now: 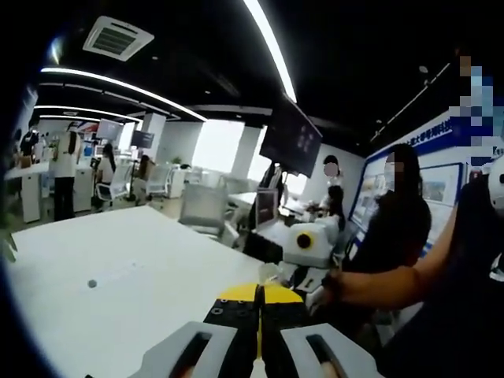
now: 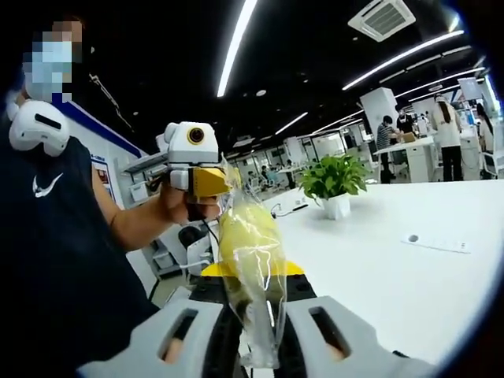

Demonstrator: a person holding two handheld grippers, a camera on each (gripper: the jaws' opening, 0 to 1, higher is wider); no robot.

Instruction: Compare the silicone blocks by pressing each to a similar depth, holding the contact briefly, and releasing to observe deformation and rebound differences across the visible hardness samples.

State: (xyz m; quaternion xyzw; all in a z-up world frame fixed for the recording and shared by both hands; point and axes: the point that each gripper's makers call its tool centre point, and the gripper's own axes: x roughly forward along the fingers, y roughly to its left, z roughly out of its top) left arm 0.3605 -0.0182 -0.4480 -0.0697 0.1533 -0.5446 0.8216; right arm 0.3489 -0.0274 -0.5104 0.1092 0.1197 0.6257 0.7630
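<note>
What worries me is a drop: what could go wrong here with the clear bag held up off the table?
1. The right tongs pinch only the clear bag's thin film, so it may slip or tear.
2. The left tongs sit at the bag's top; pulling apart could rip it.
3. A dropped bag might miss the table.

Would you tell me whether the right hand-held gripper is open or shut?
Shut: the right hand-held gripper pinches the bottom of a clear plastic bag with something yellow inside.
</note>
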